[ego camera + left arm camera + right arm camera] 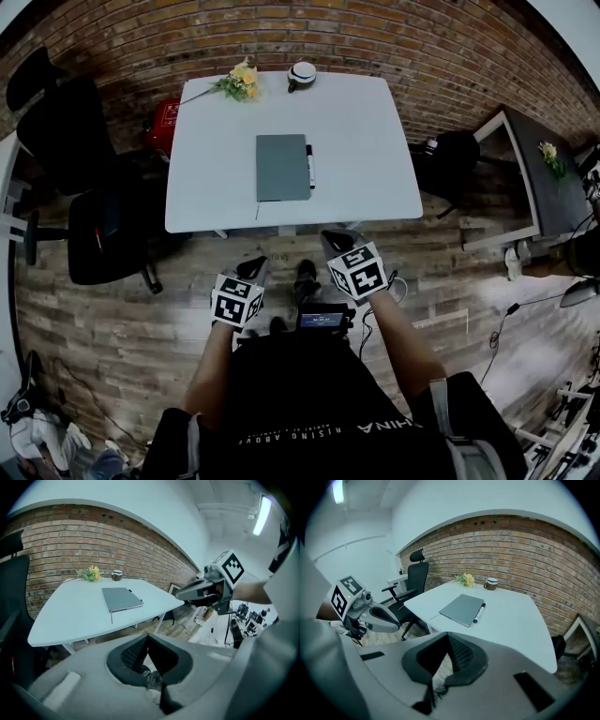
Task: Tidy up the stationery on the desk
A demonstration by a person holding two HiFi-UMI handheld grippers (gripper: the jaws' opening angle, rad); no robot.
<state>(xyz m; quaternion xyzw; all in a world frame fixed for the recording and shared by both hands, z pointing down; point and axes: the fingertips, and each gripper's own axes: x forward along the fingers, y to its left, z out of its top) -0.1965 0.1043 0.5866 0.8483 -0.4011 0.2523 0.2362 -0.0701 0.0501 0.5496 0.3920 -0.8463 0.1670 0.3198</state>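
A grey notebook lies shut in the middle of the white desk, with a black-and-white marker pen along its right edge. Both show too in the right gripper view: the notebook and the pen. My left gripper and right gripper hang side by side over the wooden floor, just short of the desk's front edge. Both are shut with nothing between the jaws. They point toward the desk and touch nothing.
A small bunch of yellow flowers and a cup stand at the desk's far edge by the brick wall. Black office chairs stand left of the desk. A second desk is at the right.
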